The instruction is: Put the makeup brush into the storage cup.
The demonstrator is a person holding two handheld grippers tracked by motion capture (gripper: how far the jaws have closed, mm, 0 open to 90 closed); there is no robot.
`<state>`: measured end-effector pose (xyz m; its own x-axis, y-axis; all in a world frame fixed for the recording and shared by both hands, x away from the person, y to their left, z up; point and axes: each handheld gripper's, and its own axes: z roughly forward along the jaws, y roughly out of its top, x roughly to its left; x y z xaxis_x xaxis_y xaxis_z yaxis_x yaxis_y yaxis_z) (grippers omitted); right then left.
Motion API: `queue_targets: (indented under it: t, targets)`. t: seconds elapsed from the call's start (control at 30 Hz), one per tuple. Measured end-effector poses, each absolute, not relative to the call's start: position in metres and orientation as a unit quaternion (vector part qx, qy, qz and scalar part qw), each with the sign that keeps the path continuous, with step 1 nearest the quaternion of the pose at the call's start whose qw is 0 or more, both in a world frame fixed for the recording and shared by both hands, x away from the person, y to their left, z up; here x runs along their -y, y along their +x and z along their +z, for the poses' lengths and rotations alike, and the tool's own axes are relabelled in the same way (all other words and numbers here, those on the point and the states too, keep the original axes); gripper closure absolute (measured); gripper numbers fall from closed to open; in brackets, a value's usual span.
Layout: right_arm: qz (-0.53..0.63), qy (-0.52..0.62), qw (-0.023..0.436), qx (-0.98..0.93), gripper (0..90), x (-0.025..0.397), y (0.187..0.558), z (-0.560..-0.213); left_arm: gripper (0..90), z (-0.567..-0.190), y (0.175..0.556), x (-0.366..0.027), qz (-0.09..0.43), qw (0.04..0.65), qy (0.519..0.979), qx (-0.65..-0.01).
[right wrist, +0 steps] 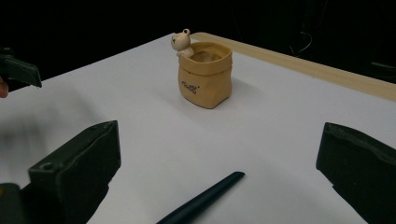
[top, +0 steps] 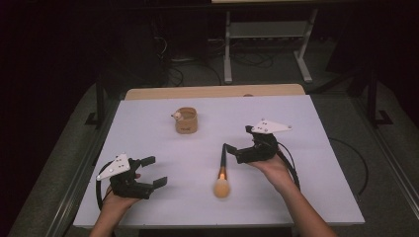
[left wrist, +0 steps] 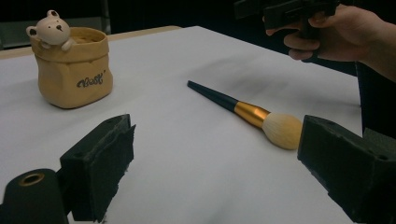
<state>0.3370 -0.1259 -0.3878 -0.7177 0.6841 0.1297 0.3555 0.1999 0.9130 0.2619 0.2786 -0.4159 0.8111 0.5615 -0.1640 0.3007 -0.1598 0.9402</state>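
Observation:
A makeup brush (top: 222,174) with a dark handle, gold ferrule and pale bristle head lies on the white table (top: 148,128), handle pointing away from me. My right gripper (top: 240,141) is open just right of the handle's far end; in the right gripper view the handle tip (right wrist: 201,199) lies low between the spread jaws of that gripper (right wrist: 219,140). My left gripper (top: 155,172) is open at the front left, apart from the brush. In the left gripper view the brush (left wrist: 243,109) lies ahead of this gripper (left wrist: 215,144).
A tan sack-shaped pot (top: 186,121) with a small bear figure on its rim stands upright at mid table (left wrist: 72,70) (right wrist: 204,74). A wooden strip (top: 212,91) edges the far side. Beyond it are a dark floor with cables and a metal stand (top: 267,44).

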Motion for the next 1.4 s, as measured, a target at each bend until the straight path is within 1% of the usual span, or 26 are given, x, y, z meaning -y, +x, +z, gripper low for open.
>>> queue_targets:
  t: [0.33,0.77,0.83,0.9,0.93,1.4]
  targets:
    - [0.520,0.341,0.148,-0.769,0.0,0.115,0.343,-0.388,10.1,-0.416,0.262,-0.279,0.111,0.582,0.752,-0.287]
    - [0.483,0.345,0.128,-0.795,0.0,0.103,0.350,-0.387,10.1,-0.416,0.262,-0.279,0.111,0.582,0.753,-0.287]
    - [0.476,0.350,0.119,-0.798,0.0,0.100,0.351,-0.387,10.1,-0.416,0.262,-0.279,0.111,0.582,0.753,-0.287]
    - [0.472,0.344,0.122,-0.802,0.0,0.099,0.353,-0.388,10.1,-0.416,0.262,-0.279,0.111,0.582,0.753,-0.287]
    - [0.463,0.347,0.115,-0.808,0.0,0.097,0.355,-0.389,10.1,-0.416,0.262,-0.279,0.111,0.581,0.753,-0.287]
    - [0.441,0.347,0.103,-0.821,0.0,0.085,0.362,-0.388,10.1,-0.416,0.262,-0.278,0.111,0.583,0.752,-0.287]
